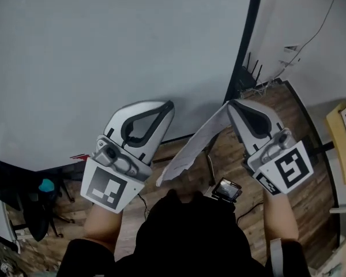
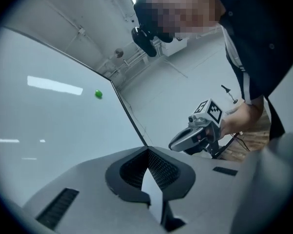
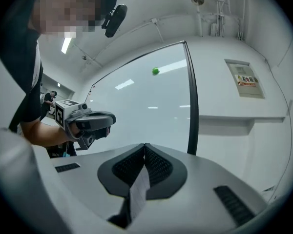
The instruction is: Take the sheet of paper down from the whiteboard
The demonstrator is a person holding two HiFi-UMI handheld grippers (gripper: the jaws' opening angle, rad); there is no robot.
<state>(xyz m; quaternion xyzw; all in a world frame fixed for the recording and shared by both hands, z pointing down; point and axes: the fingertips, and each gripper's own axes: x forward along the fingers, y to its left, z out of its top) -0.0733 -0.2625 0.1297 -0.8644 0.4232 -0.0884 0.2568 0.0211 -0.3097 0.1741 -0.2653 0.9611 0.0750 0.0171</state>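
Dark clothing of the person fills the bottom of the head view. Above it, the right hand-held gripper is clenched on one edge of the sheet of paper. The sheet is off the whiteboard and droops toward the wooden floor. The left hand-held gripper is clenched too, apart from the sheet.

Left gripper view: its jaws meet at the tips. A pale sliver shows behind them, and I cannot tell what it is. A green magnet sits on the board.

Right gripper view: printed paper is pinched between the pads.

That single pinch looks risky. A jerk could slide the sheet free or tear it, and the loose end could snag on the left hand-held gripper.

The board's black frame stands just beside the right hand-held gripper. Open air lies below and back toward the person.
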